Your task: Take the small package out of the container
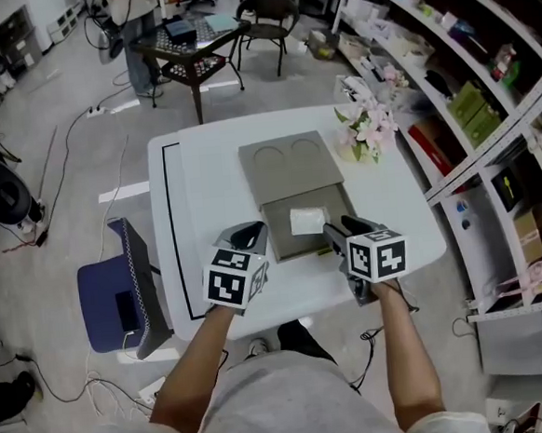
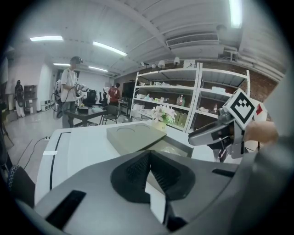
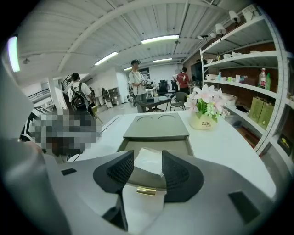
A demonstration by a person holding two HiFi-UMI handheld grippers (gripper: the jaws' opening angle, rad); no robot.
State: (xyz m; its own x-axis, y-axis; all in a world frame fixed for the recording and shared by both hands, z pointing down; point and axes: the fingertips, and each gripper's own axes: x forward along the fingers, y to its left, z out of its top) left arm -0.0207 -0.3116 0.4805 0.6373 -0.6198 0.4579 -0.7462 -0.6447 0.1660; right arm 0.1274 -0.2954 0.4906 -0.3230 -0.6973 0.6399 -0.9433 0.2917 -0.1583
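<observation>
while the small package (image 3: 149, 161) lies in the pulled-out drawer (image 3: 156, 145) of the grey container (image 3: 156, 128), at the centre of the right gripper view, the right gripper (image 3: 148, 155) has its jaws spread wide. the package is framed between them, with neither pad pressing on it. in the head view the package (image 1: 306, 220) sits at the middle of the frame, just left of that gripper's tip. the left gripper (image 2: 149, 160), lower centre of its own view, has its jaws closed together on nothing. it sits just beside the drawer's left edge, and whether it touches i cannot tell.

the package looks thin, soft and film-wrapped, so a shallow or off-centre pinch could catch only the wrapper and let it slip back in. jaws brought in too low could strike the drawer's front rim and shove the container toward the flower pot (image 3: 204, 120) at right of centre.
</observation>
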